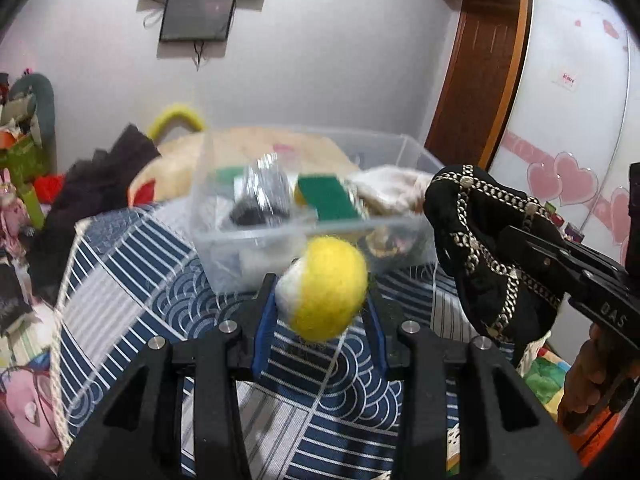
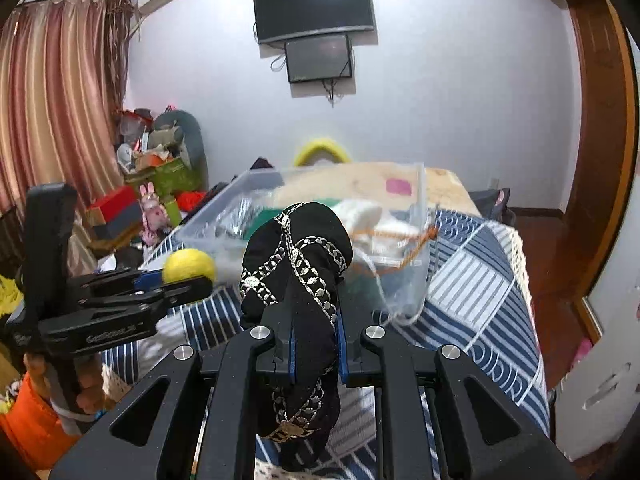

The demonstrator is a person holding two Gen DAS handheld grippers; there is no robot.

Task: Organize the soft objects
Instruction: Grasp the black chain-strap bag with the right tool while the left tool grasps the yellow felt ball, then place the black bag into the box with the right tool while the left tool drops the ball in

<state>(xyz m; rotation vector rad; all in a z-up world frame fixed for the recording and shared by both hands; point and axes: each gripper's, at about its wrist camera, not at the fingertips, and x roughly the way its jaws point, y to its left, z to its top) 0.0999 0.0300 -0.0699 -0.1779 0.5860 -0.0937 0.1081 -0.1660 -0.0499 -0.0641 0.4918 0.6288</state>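
Note:
My left gripper (image 1: pixel 320 300) is shut on a yellow and white felt ball (image 1: pixel 326 286), held in the air just in front of a clear plastic bin (image 1: pixel 248 240) on the bed. The ball also shows in the right wrist view (image 2: pixel 188 266), in the left gripper (image 2: pixel 176 280). My right gripper (image 2: pixel 314 344) is shut on a black cloth with silver chain pattern (image 2: pixel 298 264), held up near the bin (image 2: pixel 416 280). The cloth (image 1: pixel 480 248) shows at right in the left wrist view. The bin holds a green sponge (image 1: pixel 326 198), a white cloth (image 1: pixel 390 188) and other items.
The bed has a blue and white patterned cover (image 1: pixel 140 264). A beige plush (image 1: pixel 168 168) lies behind the bin. Clutter and toys (image 2: pixel 156 184) are stacked at the left by the curtain. A wardrobe (image 1: pixel 568 100) stands at right. Screens (image 2: pixel 316 28) hang on the wall.

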